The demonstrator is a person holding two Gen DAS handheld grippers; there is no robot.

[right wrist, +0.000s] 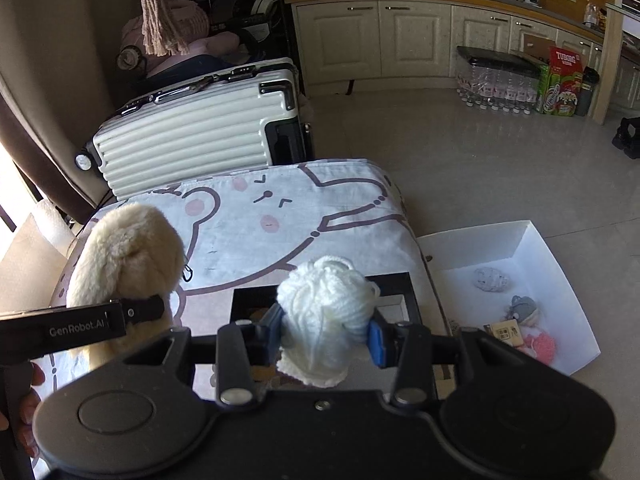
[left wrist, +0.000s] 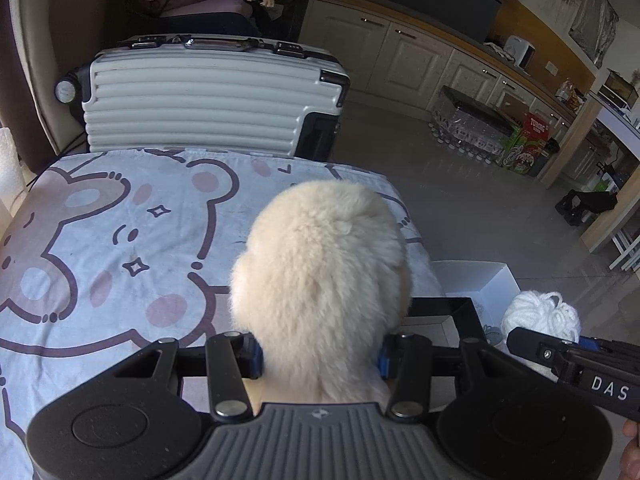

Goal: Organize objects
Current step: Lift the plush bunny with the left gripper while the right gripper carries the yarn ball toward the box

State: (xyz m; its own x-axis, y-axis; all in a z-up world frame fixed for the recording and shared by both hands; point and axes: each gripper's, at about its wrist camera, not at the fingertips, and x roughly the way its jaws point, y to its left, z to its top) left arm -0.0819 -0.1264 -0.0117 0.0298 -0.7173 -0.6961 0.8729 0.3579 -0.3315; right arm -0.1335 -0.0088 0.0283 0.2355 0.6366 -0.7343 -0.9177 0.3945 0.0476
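My left gripper (left wrist: 320, 358) is shut on a cream furry plush toy (left wrist: 320, 272), held above the bear-print cloth (left wrist: 120, 248); the toy also shows in the right wrist view (right wrist: 124, 256). My right gripper (right wrist: 326, 338) is shut on a white ball of yarn (right wrist: 326, 312), held over a black-rimmed box (right wrist: 404, 292) at the table's right end. The yarn also shows in the left wrist view (left wrist: 540, 316), to the right of the plush toy. The plush toy hides the left gripper's fingertips.
A white box (right wrist: 560, 280) on the floor at the right holds a grey ball, a grey toy and a pink item. A white ribbed suitcase (left wrist: 200, 100) stands behind the table. Cabinets, bottled water packs (right wrist: 496, 80) and cartons line the far wall.
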